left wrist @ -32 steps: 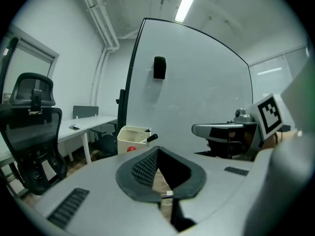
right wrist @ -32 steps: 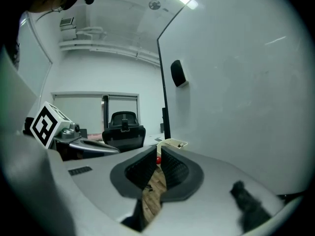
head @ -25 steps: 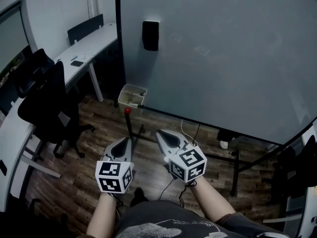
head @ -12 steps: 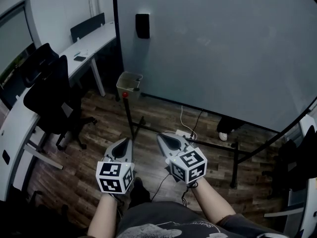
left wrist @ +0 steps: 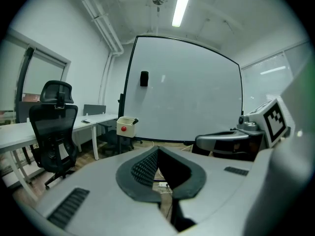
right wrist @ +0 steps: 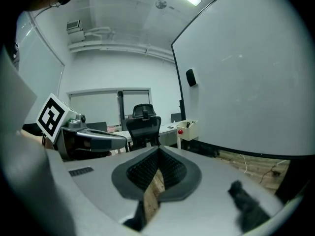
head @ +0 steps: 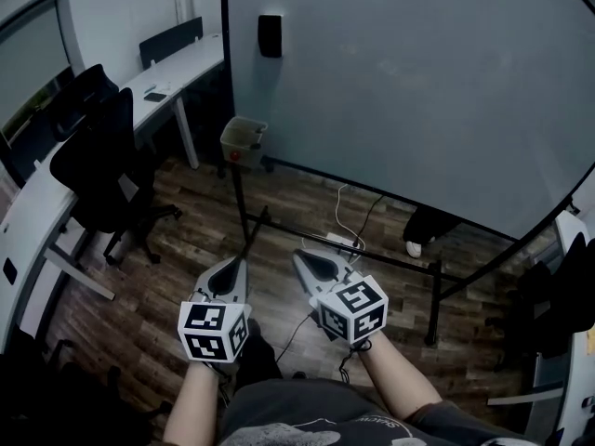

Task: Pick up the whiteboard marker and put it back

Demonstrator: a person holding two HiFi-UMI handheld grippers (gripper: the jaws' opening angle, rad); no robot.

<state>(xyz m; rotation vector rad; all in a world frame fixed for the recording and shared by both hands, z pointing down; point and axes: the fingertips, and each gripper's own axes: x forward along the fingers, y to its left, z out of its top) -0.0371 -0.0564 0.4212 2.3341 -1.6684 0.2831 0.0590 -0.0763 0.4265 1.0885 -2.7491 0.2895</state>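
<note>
Approach step: our left gripper (head: 235, 262) and right gripper (head: 299, 255) both clenched, empty; tray box (head: 244, 137) at 11 o'clock, well apart. Next we close in, open one.

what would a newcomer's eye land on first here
The large white whiteboard in a black frame fills the upper right of the head view, with a small cream box with a red dot at its lower left corner. Bottom centre, the left gripper and right gripper point toward it, both shut and empty.
</note>
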